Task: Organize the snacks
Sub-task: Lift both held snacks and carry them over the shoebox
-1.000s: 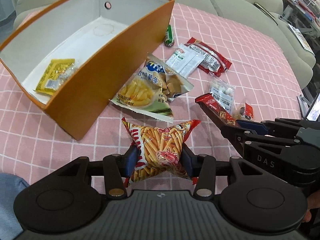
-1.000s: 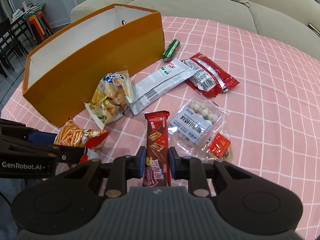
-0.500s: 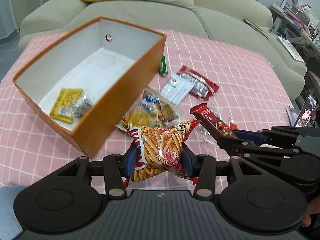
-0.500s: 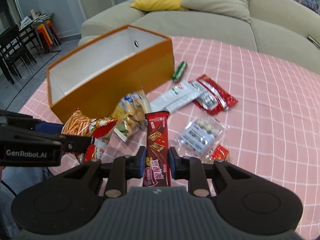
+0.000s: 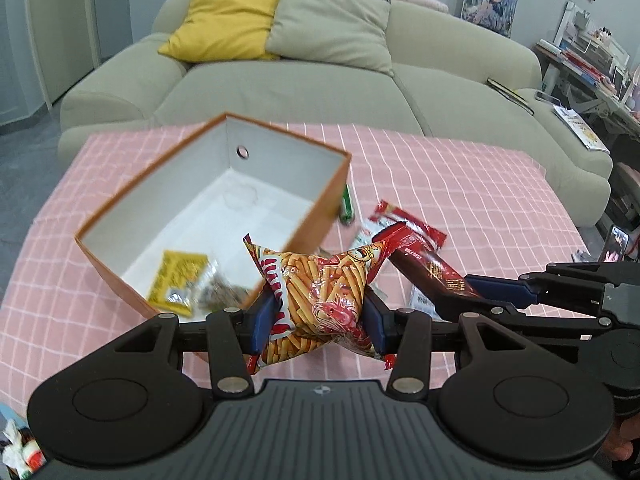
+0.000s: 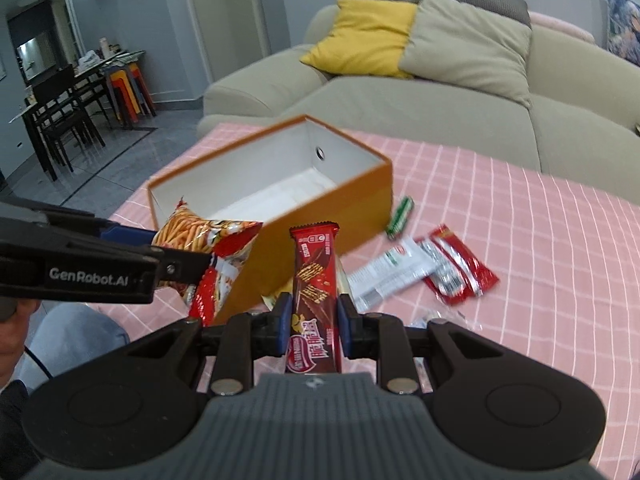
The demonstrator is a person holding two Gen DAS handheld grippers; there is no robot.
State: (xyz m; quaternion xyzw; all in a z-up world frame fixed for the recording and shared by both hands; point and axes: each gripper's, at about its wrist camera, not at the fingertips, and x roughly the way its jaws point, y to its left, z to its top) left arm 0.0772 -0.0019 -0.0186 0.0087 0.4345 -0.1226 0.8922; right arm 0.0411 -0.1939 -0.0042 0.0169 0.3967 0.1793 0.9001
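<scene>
Gripping a puffed bag of fry-shaped chips (image 5: 320, 300) between its blue pads, the left gripper (image 5: 318, 314) holds it off the table, just in front of the near corner of the orange box (image 5: 332, 200). Beside it, the right gripper (image 6: 314, 314) is clamped tight on a long red chocolate bar (image 6: 314, 280), which stands upright between its pads and is also off the cloth. In the right wrist view the bar's top end overlaps the box's long orange side.

The box stands open on the pink checked tablecloth (image 5: 460, 184), toward its left half, white inside, with a yellow packet (image 5: 176, 282) lying in its near corner next to a darker small packet, blurred.

Along the box's right side, on the cloth, lie a green tube (image 6: 399, 216), a white flat pack (image 6: 390, 272) and a red packet (image 6: 460, 268) touching it. Another bag shows only as a sliver behind the chocolate bar, against the box's side wall.

Beyond the far edge of the cloth sits a pale green sofa (image 5: 320, 88) with a yellow cushion (image 5: 224, 20).
</scene>
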